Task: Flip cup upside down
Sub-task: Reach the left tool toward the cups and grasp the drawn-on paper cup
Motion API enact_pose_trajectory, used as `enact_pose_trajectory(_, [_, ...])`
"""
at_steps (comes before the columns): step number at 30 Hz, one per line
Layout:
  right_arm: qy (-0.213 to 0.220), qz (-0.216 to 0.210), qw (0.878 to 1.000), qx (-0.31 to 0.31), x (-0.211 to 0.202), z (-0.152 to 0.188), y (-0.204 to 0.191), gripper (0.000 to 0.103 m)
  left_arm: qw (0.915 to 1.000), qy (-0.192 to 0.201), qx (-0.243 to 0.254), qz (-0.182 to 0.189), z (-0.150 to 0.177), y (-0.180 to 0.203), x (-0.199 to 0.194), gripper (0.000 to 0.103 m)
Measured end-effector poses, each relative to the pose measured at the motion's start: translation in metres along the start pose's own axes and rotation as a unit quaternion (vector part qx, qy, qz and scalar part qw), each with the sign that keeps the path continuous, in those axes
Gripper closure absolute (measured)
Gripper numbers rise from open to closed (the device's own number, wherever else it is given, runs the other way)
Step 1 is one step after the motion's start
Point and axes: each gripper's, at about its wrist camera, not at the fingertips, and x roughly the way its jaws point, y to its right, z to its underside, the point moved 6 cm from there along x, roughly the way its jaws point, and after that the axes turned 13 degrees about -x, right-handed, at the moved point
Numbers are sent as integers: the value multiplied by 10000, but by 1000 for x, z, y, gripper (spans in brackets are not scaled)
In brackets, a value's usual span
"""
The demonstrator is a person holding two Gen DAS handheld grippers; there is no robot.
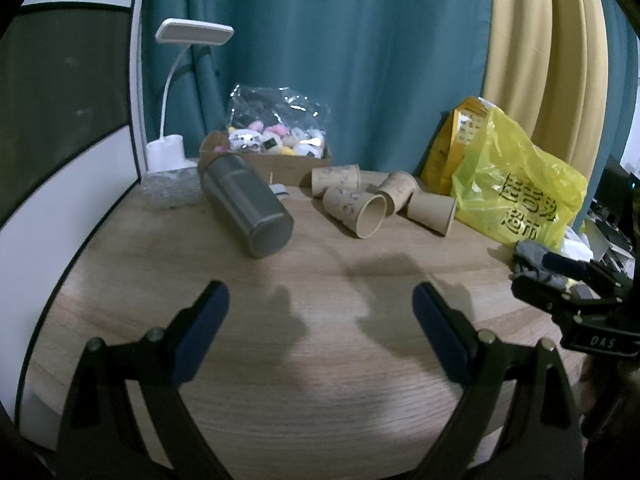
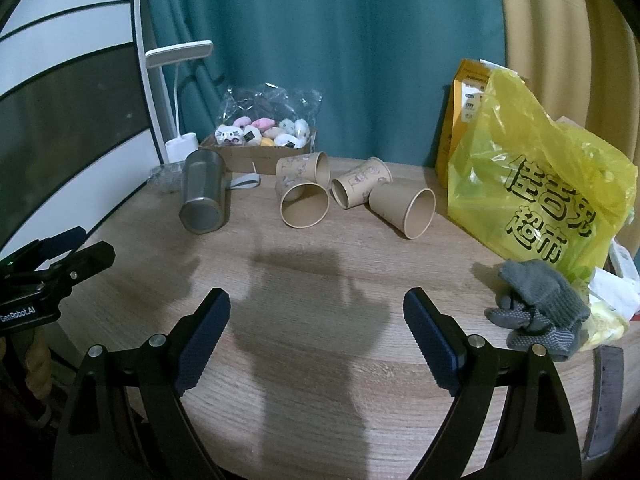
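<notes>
Several brown paper cups lie on their sides at the back of the wooden table (image 1: pixel 320 360). The nearest cup (image 1: pixel 356 211) has its mouth toward me; it also shows in the right wrist view (image 2: pixel 303 202). Another cup (image 2: pixel 404 208) lies to its right. A steel tumbler (image 1: pixel 248 206) lies on its side to the left, also in the right wrist view (image 2: pixel 202 196). My left gripper (image 1: pixel 320 312) is open and empty above the table's front. My right gripper (image 2: pixel 316 316) is open and empty, well short of the cups.
A yellow plastic bag (image 2: pixel 536 184) stands at the right with a grey glove (image 2: pixel 536 304) in front of it. A cardboard box of plush toys (image 2: pixel 260 140) and a white desk lamp (image 2: pixel 180 80) stand at the back left. Curtains hang behind.
</notes>
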Motion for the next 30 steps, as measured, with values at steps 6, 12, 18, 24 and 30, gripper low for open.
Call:
enact_pose_trajectory(6, [-36,2,10000,8,2,0,3,12,9998,-135,133,37,-3,4,7,9])
enact_pose_trajectory(12, [-100,9,9999,65,13,1,14,12,9977,-158,659,50,-25,16,26,9])
enact_pose_trajectory(18, [-123,-25,9997,190,32,-4,25,12,9931,-479,1033,263,-56,40,79,9])
enact_pose_trajectory(24, [-178,20,9994,283,50,-6,47,12,9829,-884,1512,578,-74,74,132,9])
enact_pose_trajectory(30, [-103,150,9994,303,66,-12,76,12,9735,-1116,1856,733,-92,107,182,9])
